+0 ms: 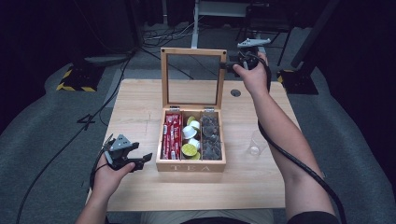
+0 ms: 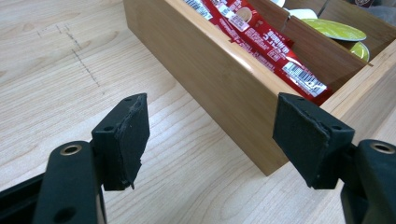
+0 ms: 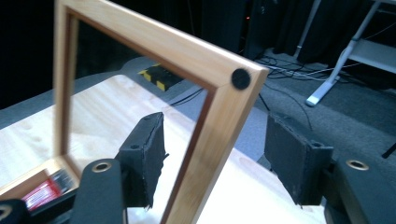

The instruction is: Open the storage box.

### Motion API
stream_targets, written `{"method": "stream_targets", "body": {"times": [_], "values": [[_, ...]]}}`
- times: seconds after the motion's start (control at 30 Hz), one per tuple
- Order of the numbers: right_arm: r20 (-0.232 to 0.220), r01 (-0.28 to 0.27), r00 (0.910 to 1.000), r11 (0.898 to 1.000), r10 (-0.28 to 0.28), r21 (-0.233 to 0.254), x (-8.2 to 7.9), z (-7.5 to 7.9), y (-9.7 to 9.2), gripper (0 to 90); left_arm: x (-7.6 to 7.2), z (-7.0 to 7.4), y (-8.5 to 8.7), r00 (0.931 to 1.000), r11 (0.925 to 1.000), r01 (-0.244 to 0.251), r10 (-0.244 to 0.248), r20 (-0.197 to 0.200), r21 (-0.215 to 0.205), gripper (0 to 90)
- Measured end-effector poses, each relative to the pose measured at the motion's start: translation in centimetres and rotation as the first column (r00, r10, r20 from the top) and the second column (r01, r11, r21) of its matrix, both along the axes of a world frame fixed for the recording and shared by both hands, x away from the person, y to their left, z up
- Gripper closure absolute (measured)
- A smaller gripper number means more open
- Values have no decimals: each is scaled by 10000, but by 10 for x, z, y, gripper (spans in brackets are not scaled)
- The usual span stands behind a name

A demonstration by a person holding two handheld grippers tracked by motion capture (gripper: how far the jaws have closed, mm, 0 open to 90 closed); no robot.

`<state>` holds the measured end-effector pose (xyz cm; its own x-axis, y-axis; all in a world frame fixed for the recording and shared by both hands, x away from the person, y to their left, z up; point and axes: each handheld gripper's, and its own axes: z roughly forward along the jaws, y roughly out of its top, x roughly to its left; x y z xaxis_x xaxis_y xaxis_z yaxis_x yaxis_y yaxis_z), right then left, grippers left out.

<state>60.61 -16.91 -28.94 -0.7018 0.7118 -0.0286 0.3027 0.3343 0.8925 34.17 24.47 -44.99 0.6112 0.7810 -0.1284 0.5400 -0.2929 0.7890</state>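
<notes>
- A wooden tea box [image 1: 191, 164] stands near the middle of the table [image 1: 140, 112], a little toward the person's edge, with its glass-paned lid [image 1: 192, 52] swung up and standing upright at the back.
- Inside, red packets [image 1: 172, 135] fill the left compartment, white and green capsules [image 1: 190, 133] the middle one, and dark capsules [image 1: 210, 137] the right one.
- The right gripper [image 1: 229, 65] is raised at the lid's upper right corner. In the right gripper view its jaws stand wide apart, one on each side of the lid's side rail [image 3: 212, 140]; the rail runs between them, and whether either pad touches the wood cannot be told.
- The right hand [image 1: 254, 77] holds that gripper, with its cable [image 1: 299, 161] trailing back along the forearm.
- The left gripper [image 1: 142, 161] sits low over the table just beside the box's left front corner, held in the left hand [image 1: 108, 177].
- In the left gripper view its jaws are spread wide with nothing between them, pointed at the box's side wall [image 2: 219, 79]; bare table lies under them.
- A clear plastic cup [image 1: 256, 142] stands on the table to the right of the box, near the right forearm.
</notes>
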Motion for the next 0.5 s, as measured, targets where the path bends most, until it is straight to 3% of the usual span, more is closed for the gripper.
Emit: {"method": "stream_targets", "body": {"times": [0.2,0.5], "values": [[-139,-472,9988,9989,472,7,-26,9,-11,378,-7,2,-2,9999,9999,150,-151,25,73,271],[-265,-1217,9921,9922,1224,267,-66,9,-25,378,-12,2,-5,9997,9996,261,-261,22,80,270]]}}
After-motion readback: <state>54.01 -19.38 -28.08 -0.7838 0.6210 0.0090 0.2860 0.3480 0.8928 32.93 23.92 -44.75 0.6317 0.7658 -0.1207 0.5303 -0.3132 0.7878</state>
